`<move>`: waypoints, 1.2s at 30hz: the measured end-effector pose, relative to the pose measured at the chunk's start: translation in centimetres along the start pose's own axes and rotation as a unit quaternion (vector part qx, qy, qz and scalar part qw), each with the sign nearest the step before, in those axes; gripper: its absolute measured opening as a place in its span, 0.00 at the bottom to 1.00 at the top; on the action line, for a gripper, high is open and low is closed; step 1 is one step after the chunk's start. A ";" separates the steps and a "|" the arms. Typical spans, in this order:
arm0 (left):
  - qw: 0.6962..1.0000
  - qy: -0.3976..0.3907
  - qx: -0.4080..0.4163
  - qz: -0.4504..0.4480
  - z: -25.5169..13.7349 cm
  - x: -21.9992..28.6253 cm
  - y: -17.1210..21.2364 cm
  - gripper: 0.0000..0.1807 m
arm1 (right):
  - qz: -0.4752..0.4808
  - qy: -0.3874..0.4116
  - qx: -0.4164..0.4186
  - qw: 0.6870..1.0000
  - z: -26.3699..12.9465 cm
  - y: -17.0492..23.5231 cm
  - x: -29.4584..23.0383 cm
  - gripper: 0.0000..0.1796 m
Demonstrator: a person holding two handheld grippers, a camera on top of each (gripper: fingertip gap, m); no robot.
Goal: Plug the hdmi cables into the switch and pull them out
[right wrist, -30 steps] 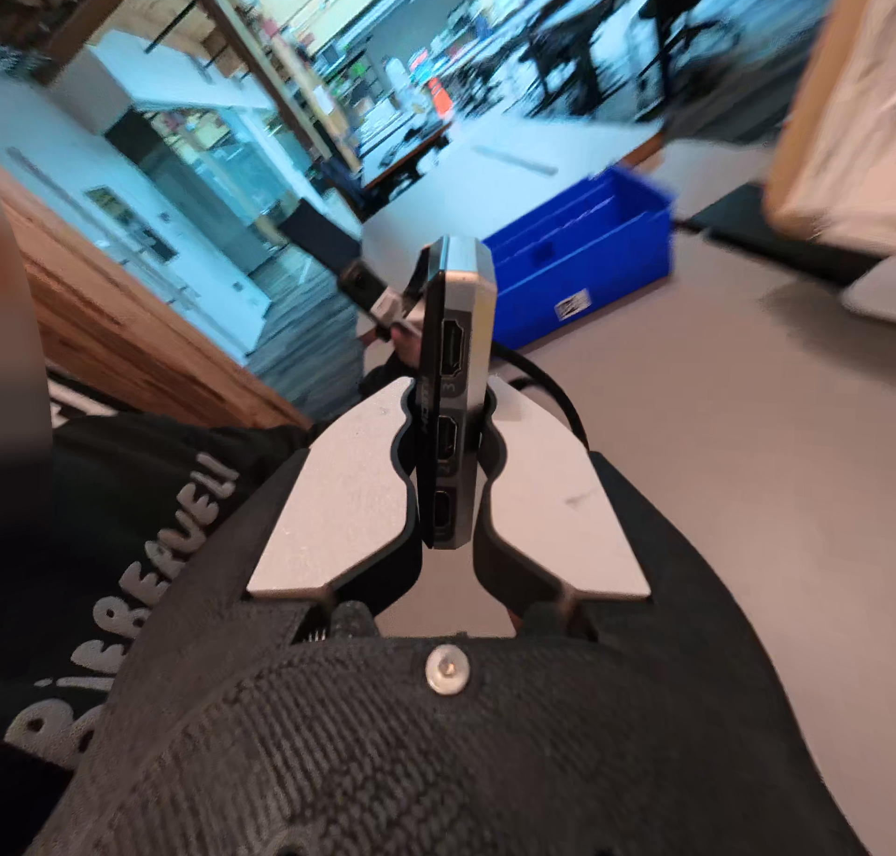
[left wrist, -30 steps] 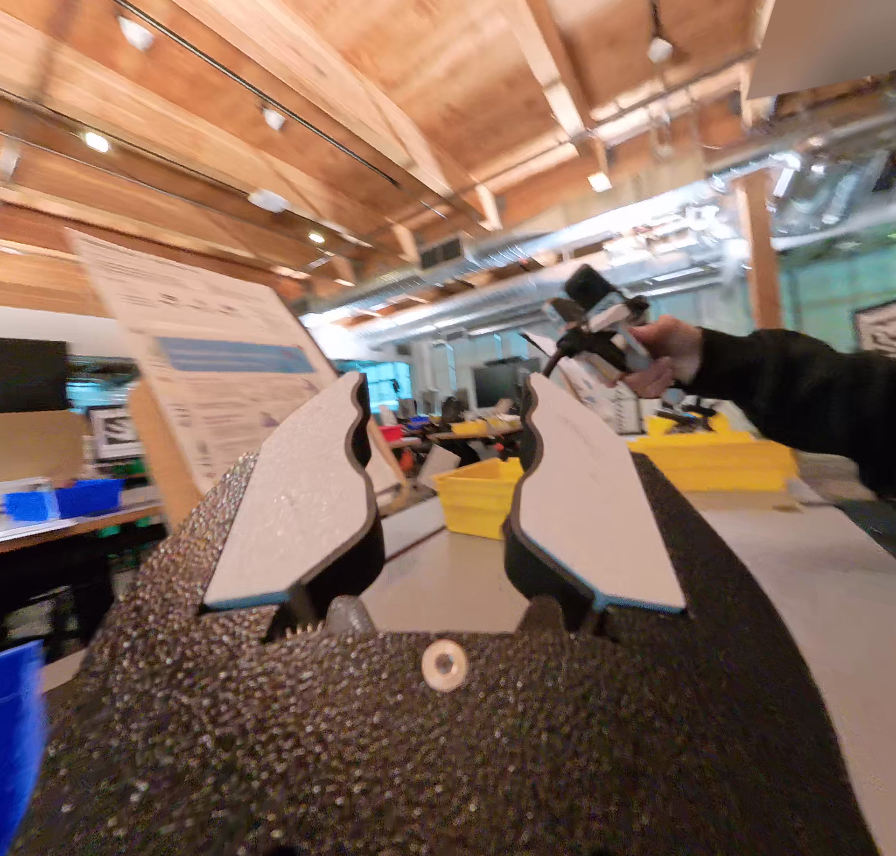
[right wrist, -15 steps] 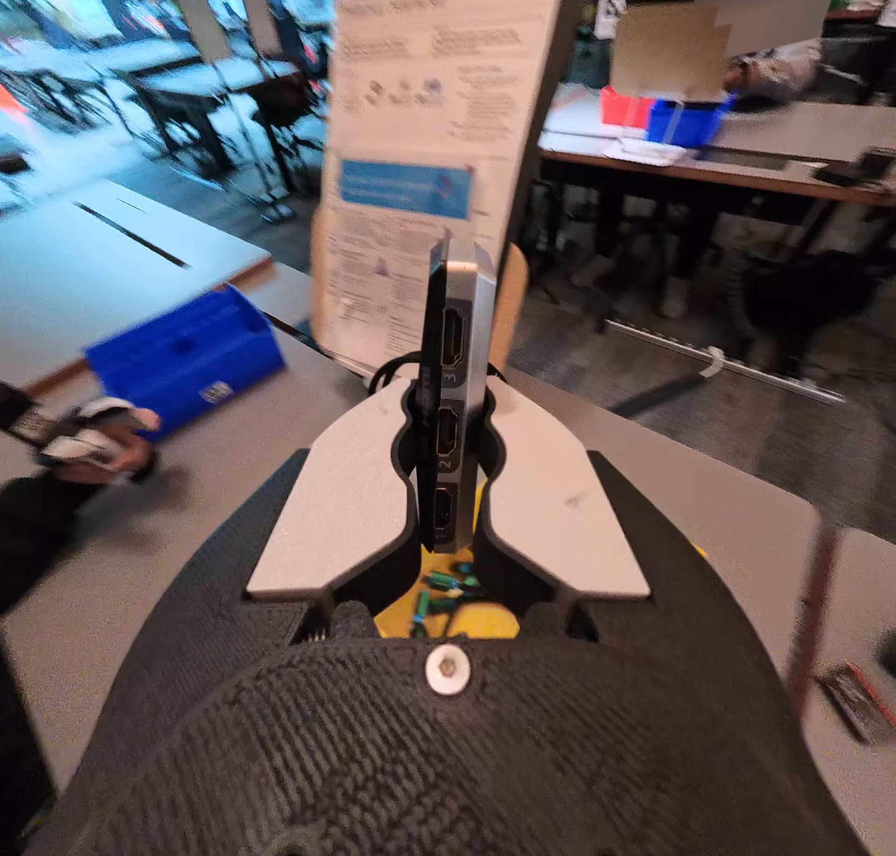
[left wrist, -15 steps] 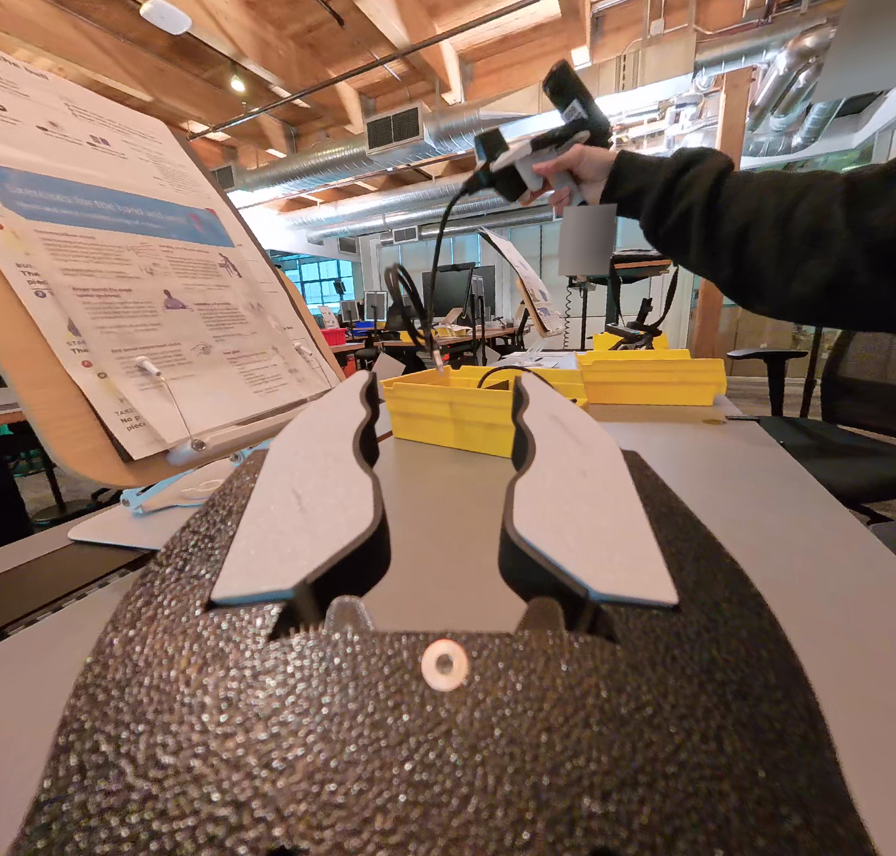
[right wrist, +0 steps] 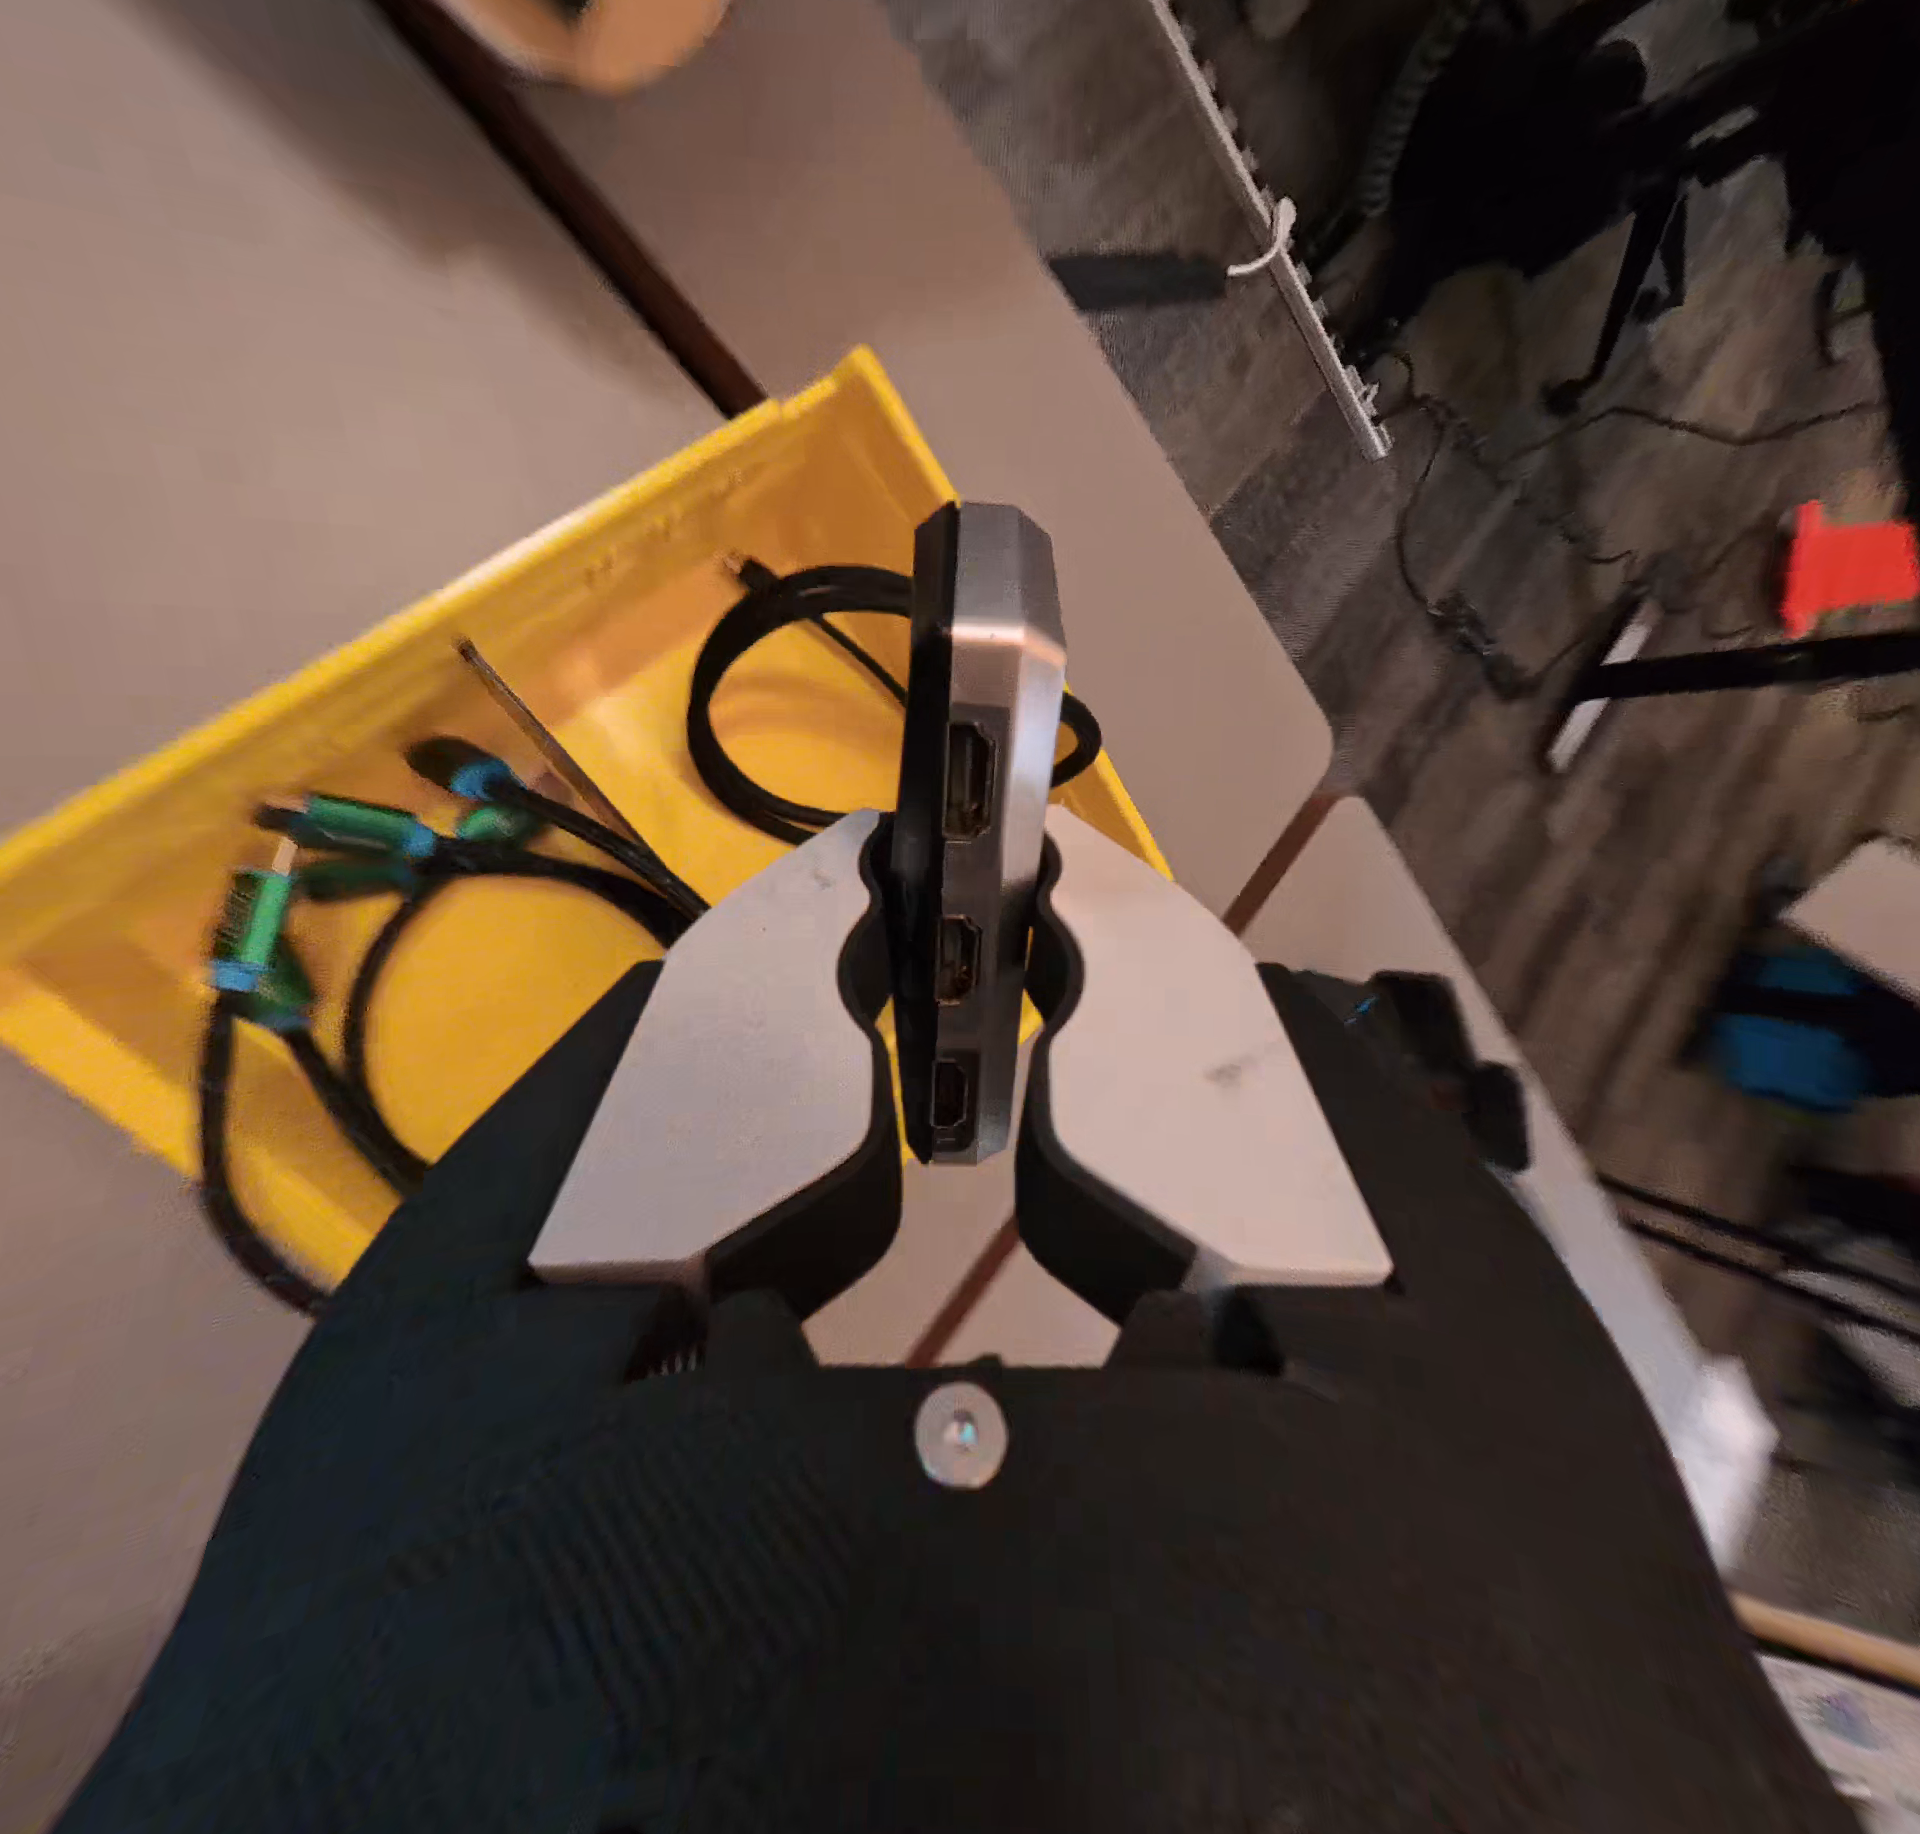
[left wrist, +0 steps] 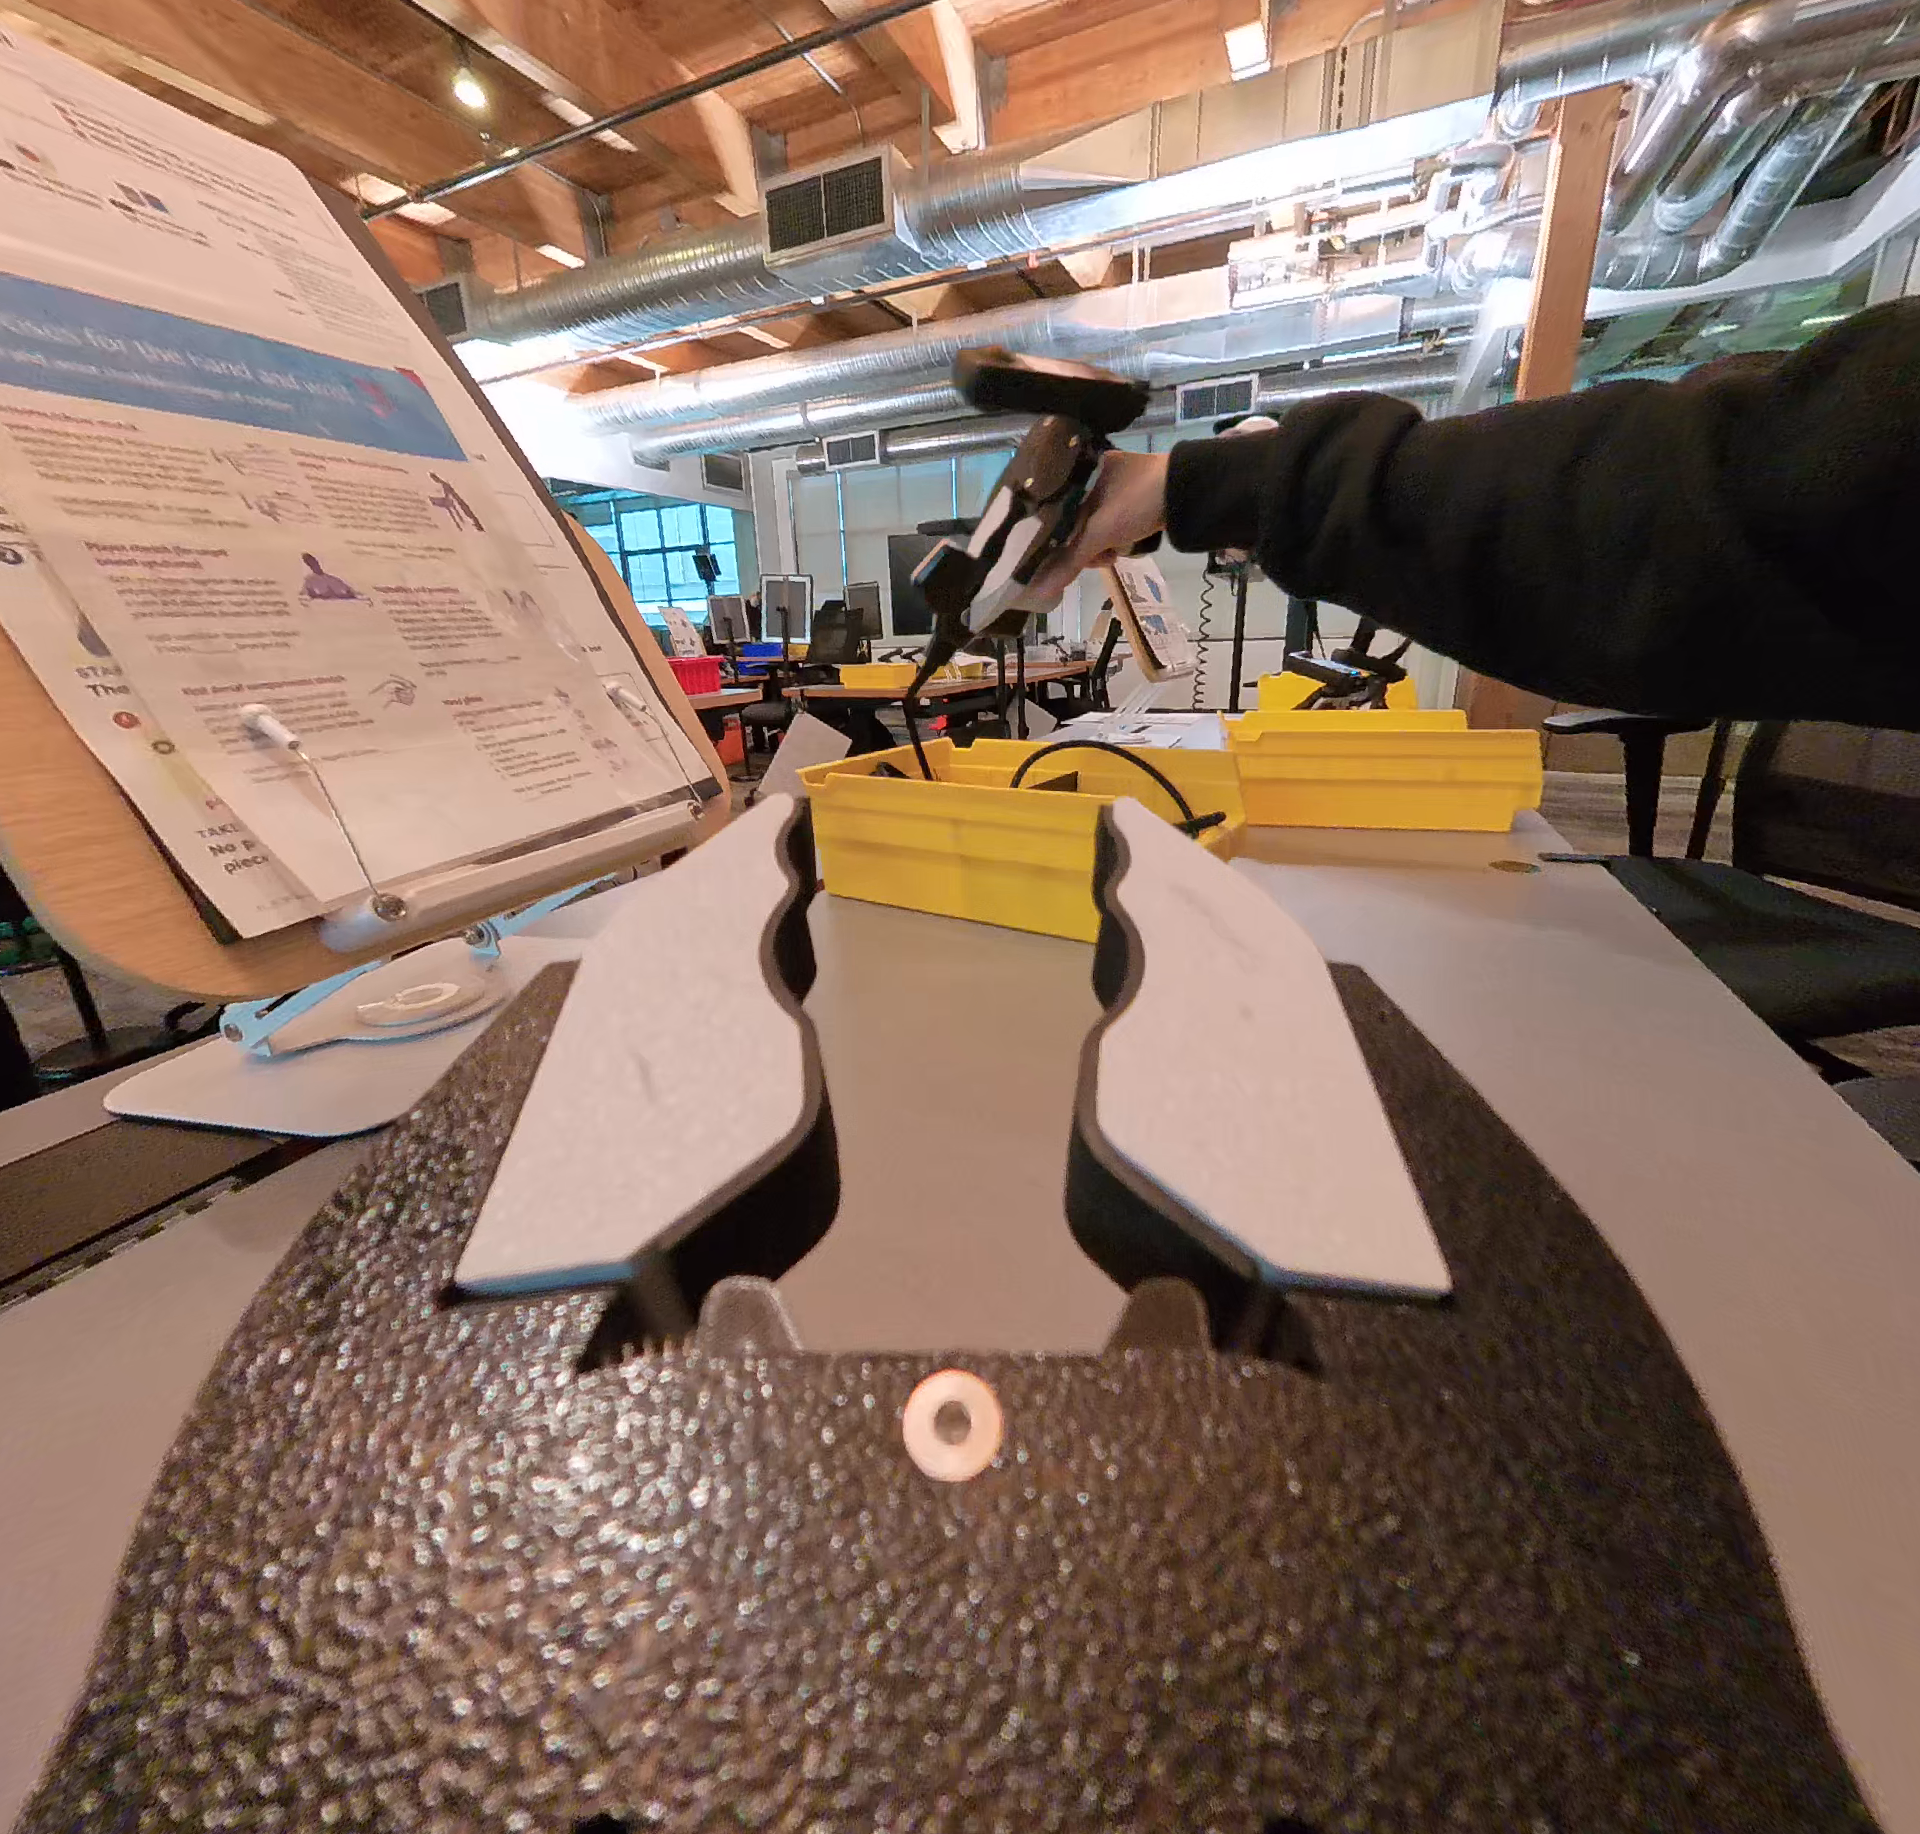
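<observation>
My right gripper (right wrist: 958, 885) is shut on the grey HDMI switch (right wrist: 997, 704), held edge-up with three empty ports facing the camera. It hangs above a yellow bin (right wrist: 582, 579) holding black HDMI cables with green and blue plugs (right wrist: 343, 828) and a coiled black cable (right wrist: 769, 704). My left gripper (left wrist: 951, 844) is open and empty, low over the grey table (left wrist: 1475, 1005), pointing at the same yellow bin (left wrist: 956, 849). In the left wrist view the right gripper (left wrist: 1023, 527) is held in a hand above the bin, with the switch's black cable (left wrist: 920, 704) hanging into it.
A document stand (left wrist: 260, 558) with a printed sheet stands at the left on the table. A second yellow bin (left wrist: 1382, 776) sits behind the first. The person's black sleeve (left wrist: 1558, 537) reaches in from the right. The table edge (right wrist: 1288, 704) and floor lie beyond the bin.
My right gripper has tipped down with the switch, from facing the document stand to looking down into the yellow bin. My left gripper moved slightly closer to the bin.
</observation>
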State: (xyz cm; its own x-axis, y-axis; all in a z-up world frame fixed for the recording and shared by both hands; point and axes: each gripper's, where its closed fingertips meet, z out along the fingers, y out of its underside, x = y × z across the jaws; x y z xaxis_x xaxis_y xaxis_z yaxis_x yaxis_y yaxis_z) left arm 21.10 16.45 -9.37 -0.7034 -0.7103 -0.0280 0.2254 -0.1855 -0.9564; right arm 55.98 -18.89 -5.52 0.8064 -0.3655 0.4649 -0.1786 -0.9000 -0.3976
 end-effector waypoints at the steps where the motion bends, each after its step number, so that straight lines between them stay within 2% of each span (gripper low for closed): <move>1: 1.000 0.001 -0.004 -0.001 0.1 0.0 0.2 0.28 | -0.043 0.007 -0.019 0.999 1.1 -0.2 -0.6 0.13; 6: 1.000 0.008 -0.012 -0.004 0.3 0.3 0.7 0.28 | -0.223 0.027 -0.081 0.971 7.2 -1.8 -4.6 0.13; 8: 1.000 0.013 -0.014 -0.004 0.3 0.5 0.8 0.28 | -0.230 0.014 -0.081 0.970 9.1 -2.2 -5.9 0.13; 10: 1.000 0.013 -0.017 -0.005 0.3 0.5 0.9 0.27 | -0.181 -0.020 -0.039 0.983 10.0 -2.9 -6.8 0.14; 13: 1.000 0.013 -0.013 -0.011 0.2 0.3 0.8 0.27 | -0.097 -0.055 0.017 0.994 10.4 -3.3 -7.0 0.16; 17: 1.000 0.013 -0.007 -0.022 0.0 0.1 0.7 0.27 | -0.081 -0.041 0.069 0.993 9.4 -3.1 -6.4 0.15; 19: 1.000 0.014 -0.003 -0.025 -0.1 0.1 0.6 0.27 | -0.085 -0.006 0.102 0.991 7.6 -3.3 -5.0 0.15; 21: 1.000 0.014 -0.001 -0.027 -0.1 0.1 0.6 0.27 | -0.163 0.075 0.075 0.981 6.0 -2.1 -2.9 0.13; 22: 0.999 0.015 -0.002 -0.028 -0.1 0.1 0.7 0.27 | -0.221 0.116 0.040 0.967 5.4 -1.1 -2.0 0.13; 24: 0.999 0.018 -0.007 -0.030 0.1 0.2 1.0 0.27 | -0.345 0.177 -0.022 0.922 4.8 0.3 -1.1 0.13; 27: 0.999 0.027 -0.016 -0.031 0.4 0.6 1.4 0.27 | -0.508 0.235 -0.086 0.824 5.6 1.9 -1.1 0.13; 32: 0.998 0.040 -0.029 -0.026 0.9 1.4 2.3 0.27 | -0.632 0.314 -0.128 0.697 8.7 2.5 -1.9 0.13; 35: 0.998 0.044 -0.026 -0.035 1.0 1.5 2.5 0.27 | -0.658 0.312 -0.145 0.669 10.0 2.2 -2.2 0.13; 36: 0.998 0.046 -0.026 -0.038 1.0 1.5 2.5 0.27 | -0.664 0.299 -0.129 0.674 10.4 1.7 -2.8 0.14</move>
State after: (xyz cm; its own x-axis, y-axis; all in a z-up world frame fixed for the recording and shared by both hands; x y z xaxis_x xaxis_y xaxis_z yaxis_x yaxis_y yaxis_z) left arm 21.27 14.21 -11.53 -0.7765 -0.6298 0.0206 0.1355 -0.1989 -0.9706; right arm 59.28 -16.90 -15.71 -0.0047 0.8405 0.5418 0.3220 -0.5117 0.7966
